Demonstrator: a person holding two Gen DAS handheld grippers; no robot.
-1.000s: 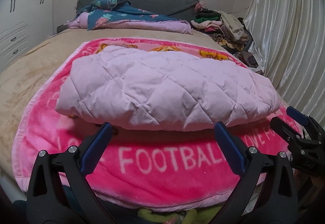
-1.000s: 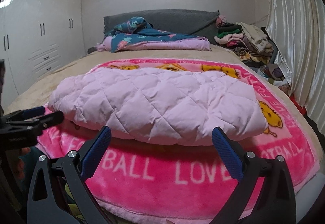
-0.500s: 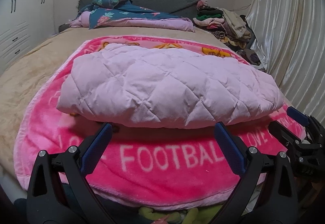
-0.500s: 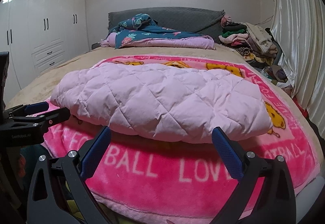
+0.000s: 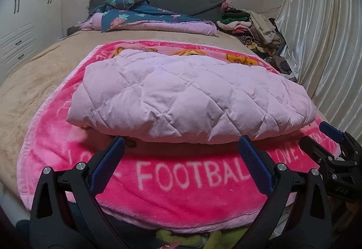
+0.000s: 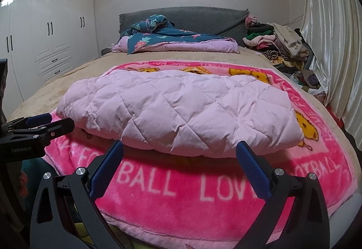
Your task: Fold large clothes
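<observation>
A folded lilac quilted coat (image 5: 190,95) lies across a pink blanket (image 5: 181,181) spread on the bed (image 5: 34,81). Both tongs hover just short of its near edge, touching nothing: the left tongs (image 5: 181,158) spread wide and empty, the right tongs (image 6: 179,158) likewise spread and empty. A blue floral quilt (image 6: 167,38) sits by the headboard (image 6: 203,17), and a clothes pile (image 6: 278,45) beside the curtain (image 6: 328,29).

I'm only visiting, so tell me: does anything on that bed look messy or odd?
The folded lilac quilted garment lies neatly on the pink blanket. Only the heap of loose clothes by the curtain looks untidy.
</observation>
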